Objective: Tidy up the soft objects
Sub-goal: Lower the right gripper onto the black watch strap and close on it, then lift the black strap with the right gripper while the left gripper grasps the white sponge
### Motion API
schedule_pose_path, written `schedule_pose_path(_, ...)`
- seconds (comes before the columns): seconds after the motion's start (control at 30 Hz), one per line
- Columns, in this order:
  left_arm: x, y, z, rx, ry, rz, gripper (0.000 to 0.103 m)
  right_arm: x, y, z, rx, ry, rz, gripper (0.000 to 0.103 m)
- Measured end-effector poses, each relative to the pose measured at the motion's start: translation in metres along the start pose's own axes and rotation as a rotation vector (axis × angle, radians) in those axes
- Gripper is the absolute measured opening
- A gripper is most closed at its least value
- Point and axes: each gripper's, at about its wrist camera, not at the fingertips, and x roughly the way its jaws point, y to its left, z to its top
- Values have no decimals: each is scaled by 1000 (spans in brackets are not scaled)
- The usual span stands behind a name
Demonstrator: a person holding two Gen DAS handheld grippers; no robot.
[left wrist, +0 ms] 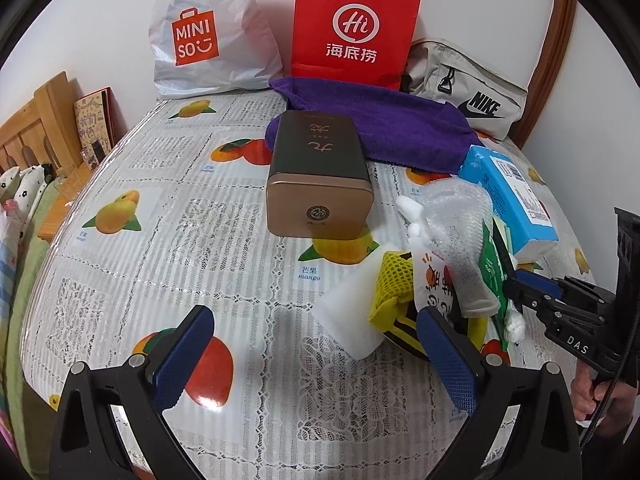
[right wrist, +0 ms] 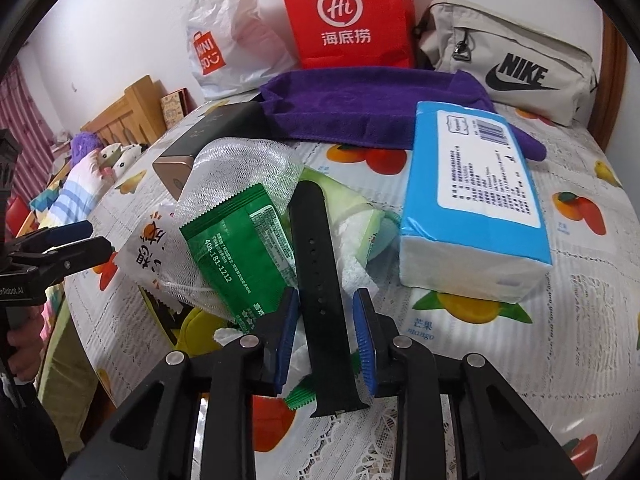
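A heap of small items lies on the fruit-print tablecloth (left wrist: pixel 168 240): a black watch strap (right wrist: pixel 320 276), a green sachet (right wrist: pixel 240 252), clear mesh wrap (right wrist: pixel 244 164), a white sponge block (left wrist: pixel 348 312) and a yellow net pouch (left wrist: pixel 394 280). A blue tissue pack (right wrist: pixel 476 200) lies beside it, a purple towel (right wrist: pixel 360 104) behind. My right gripper (right wrist: pixel 326 336) is part open, its pads on either side of the strap with gaps. My left gripper (left wrist: pixel 316 360) is wide open and empty, near the sponge block.
A gold-and-dark tin box (left wrist: pixel 320 176) lies mid-table. A white Miniso bag (left wrist: pixel 208 28), a red paper bag (left wrist: pixel 352 24) and a beige Nike pouch (right wrist: pixel 516 64) stand along the wall. A wooden bed frame (left wrist: pixel 36 128) is at left.
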Motion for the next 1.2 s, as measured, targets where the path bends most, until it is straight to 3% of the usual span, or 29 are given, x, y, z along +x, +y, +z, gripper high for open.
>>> schedule_pose_path(0.3, 4, 4, -1, -4, 9, 15, 101, -18, -1, 1, -7, -68, 12, 21)
schedule_pose_path(0.73, 9, 9, -5, 17, 16, -7, 101, -60, -14, -8, 31, -140, -49, 21)
schedule_pose_path(0.97, 6, 4, -9, 51, 7, -33, 101, -73, -28, -23, 70, -146, -100, 21)
schedule_pose_path(1.2, 14, 10, -16, 128, 16, 27, 101, -76, -43, -44, 116, -114, -136, 21)
